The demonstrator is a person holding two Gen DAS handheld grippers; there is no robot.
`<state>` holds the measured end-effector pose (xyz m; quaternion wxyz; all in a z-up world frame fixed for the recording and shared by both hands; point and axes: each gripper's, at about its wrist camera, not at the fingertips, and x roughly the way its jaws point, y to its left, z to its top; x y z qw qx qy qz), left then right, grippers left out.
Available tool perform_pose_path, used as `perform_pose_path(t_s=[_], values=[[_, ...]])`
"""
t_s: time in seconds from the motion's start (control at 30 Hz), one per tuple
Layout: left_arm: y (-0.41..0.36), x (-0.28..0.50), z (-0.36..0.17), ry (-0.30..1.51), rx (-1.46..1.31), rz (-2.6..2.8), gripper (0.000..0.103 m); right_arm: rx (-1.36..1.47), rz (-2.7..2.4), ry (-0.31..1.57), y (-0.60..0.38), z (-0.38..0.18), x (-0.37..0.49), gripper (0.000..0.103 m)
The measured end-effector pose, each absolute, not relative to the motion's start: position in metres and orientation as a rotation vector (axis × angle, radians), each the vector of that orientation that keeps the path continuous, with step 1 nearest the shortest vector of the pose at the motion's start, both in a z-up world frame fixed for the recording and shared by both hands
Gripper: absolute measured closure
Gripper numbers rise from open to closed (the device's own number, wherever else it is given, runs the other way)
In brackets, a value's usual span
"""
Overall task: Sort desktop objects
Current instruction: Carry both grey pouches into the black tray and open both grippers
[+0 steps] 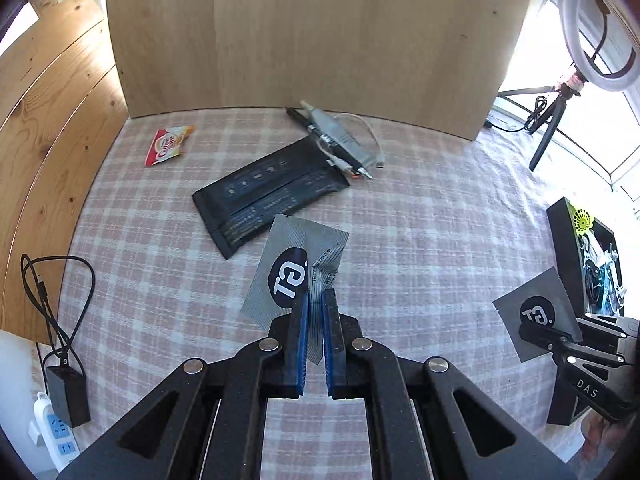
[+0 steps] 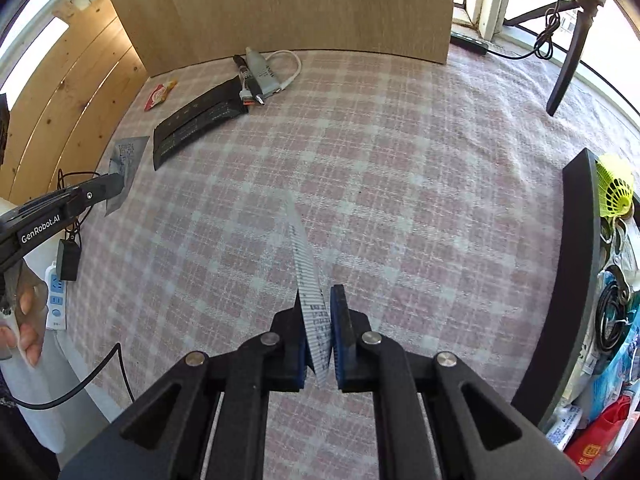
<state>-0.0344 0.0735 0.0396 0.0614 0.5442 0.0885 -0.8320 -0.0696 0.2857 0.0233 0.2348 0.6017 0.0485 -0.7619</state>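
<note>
Pinching a grey striped foil sachet with a round dark logo (image 1: 286, 276) between blue pads, left gripper (image 1: 316, 312) held above the pink-and-white checked tablecloth (image 1: 420, 240), jaws nearly together on the sachet's lower edge. Seen face-on with logo in the left wrist view; from the right wrist view, only its printed back (image 2: 122, 160). Clamped likewise in the right gripper (image 2: 320, 320), a second grey striped foil sachet (image 2: 308, 280), edge-on there, logo side plain in the left view (image 1: 536, 314). Lying further back on the cloth, a flat black printed pouch (image 1: 268, 196), with a black pen, grey tube and white cable (image 1: 344, 144) at its far end, and a red-and-white snack packet (image 1: 166, 146) near the wooden back panel (image 1: 300, 40). At right, a black tray (image 2: 576, 280) holding a yellow-green shuttlecock (image 2: 616, 192) and clutter, far fuller in the right view. At left, a white power strip (image 1: 56, 428) with black adapter.
</note>
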Motion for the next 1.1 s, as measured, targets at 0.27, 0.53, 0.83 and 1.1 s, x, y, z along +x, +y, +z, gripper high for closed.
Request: perform_pose_path(t_s=[0.27, 0.53, 0.83, 1.1], values=[[0.209, -0.056, 0.065, 0.164, 1.691, -2.679, 0.097, 1.617, -2.187, 0.031, 0.386, 0.042, -0.078, 0.094], [0.353, -0.079, 0.086, 0.073, 1.766, -2.845, 0.097, 1.623, -2.334, -0.08, 0.513, 0.059, -0.082, 0.094], [0.496, -0.094, 0.099, -0.012, 1.874, -2.985, 0.097, 1.69, -2.468, -0.188, 0.643, 0.057, -0.075, 0.094], [0.579, -0.095, 0.1, -0.028, 1.976, -3.041, 0.098, 1.741, -2.497, -0.226, 0.696, 0.043, -0.073, 0.094]])
